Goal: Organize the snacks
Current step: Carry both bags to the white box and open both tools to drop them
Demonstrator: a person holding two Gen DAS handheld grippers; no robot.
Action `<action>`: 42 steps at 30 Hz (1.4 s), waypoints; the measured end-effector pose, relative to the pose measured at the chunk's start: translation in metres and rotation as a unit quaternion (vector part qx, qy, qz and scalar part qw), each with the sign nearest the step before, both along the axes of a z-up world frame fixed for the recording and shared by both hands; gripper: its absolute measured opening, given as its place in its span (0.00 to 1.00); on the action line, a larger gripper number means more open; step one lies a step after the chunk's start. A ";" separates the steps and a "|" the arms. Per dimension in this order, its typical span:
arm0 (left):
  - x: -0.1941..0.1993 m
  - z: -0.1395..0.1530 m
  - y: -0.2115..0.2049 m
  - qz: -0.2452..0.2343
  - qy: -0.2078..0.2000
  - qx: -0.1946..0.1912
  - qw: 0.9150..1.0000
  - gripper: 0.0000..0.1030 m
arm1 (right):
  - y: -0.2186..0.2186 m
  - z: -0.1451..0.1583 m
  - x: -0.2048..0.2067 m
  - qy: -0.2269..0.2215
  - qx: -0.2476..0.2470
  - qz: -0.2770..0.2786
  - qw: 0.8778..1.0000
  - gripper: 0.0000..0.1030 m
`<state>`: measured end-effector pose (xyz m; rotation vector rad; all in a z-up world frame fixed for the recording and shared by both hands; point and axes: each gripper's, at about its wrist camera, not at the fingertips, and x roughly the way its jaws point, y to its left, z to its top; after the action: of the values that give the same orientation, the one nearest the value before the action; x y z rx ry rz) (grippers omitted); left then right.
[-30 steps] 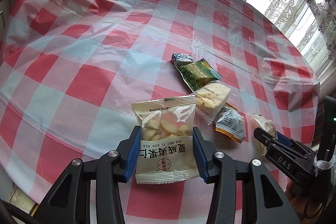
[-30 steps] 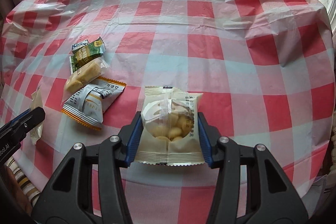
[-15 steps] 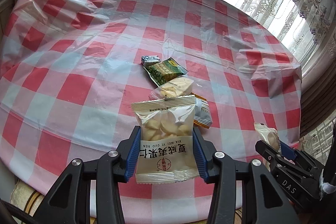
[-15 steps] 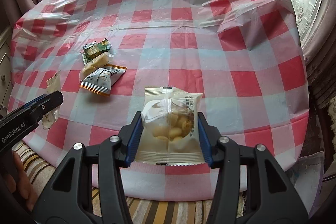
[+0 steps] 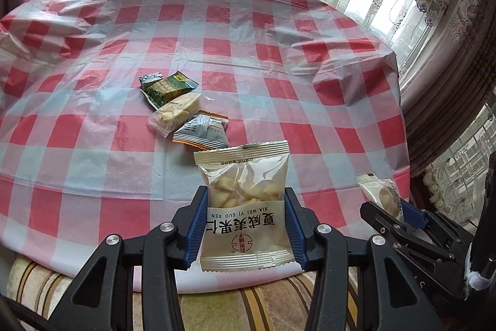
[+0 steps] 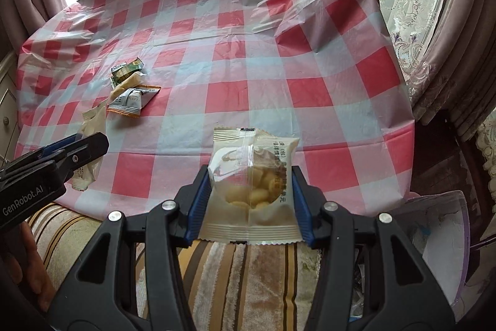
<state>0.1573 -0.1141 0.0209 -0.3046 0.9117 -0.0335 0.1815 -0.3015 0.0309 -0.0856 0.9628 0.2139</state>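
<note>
The left gripper (image 5: 245, 225) was clamped on a nut packet (image 5: 245, 207), its blue fingers (image 5: 196, 233) pressing both side edges, the packet standing up between them with the clear window toward 12 o'clock. The right gripper (image 6: 250, 200) held a second nut packet (image 6: 251, 185) the same way, seam side showing.

On the desk (image 5: 279, 58) three loose snacks lay in a touching row at about 10 o'clock from the left packet: a green packet (image 5: 169, 87), a clear packet (image 5: 175, 112) and a grey-and-orange packet (image 5: 203, 132). The checked cloth to their right lay bare. The desk's near edge ran just under both grippers, with a striped cushion (image 6: 248, 269) below.

A second earlier both packets hung over the middle of the cloth with the row close ahead; since then both grippers had drawn back to the near edge, the grips unchanged.
</note>
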 end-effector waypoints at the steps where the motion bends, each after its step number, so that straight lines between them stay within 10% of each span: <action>1: -0.001 0.001 -0.006 -0.008 0.000 0.001 1.000 0.46 | -0.005 0.000 -0.002 0.000 0.000 -0.004 1.000 0.52; 17: -0.013 0.010 -0.112 -0.141 0.007 0.016 0.990 0.46 | -0.122 -0.009 -0.045 0.004 -0.020 -0.106 0.994 0.52; 30: -0.030 0.009 -0.203 -0.271 0.026 -0.002 0.962 0.49 | -0.211 -0.012 -0.076 0.007 -0.012 -0.205 0.979 0.55; 38: -0.035 0.006 -0.230 -0.318 0.040 -0.006 0.947 0.68 | -0.227 -0.008 -0.079 0.002 -0.020 -0.235 0.972 0.77; 42: -0.035 0.010 -0.229 -0.299 0.035 0.015 0.953 0.76 | -0.221 -0.005 -0.077 -0.003 -0.025 -0.231 0.973 0.85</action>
<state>0.1223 -0.3428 0.0308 0.0100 1.0482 -0.5708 0.1048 -0.5229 0.0260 0.0926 0.9560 -0.2399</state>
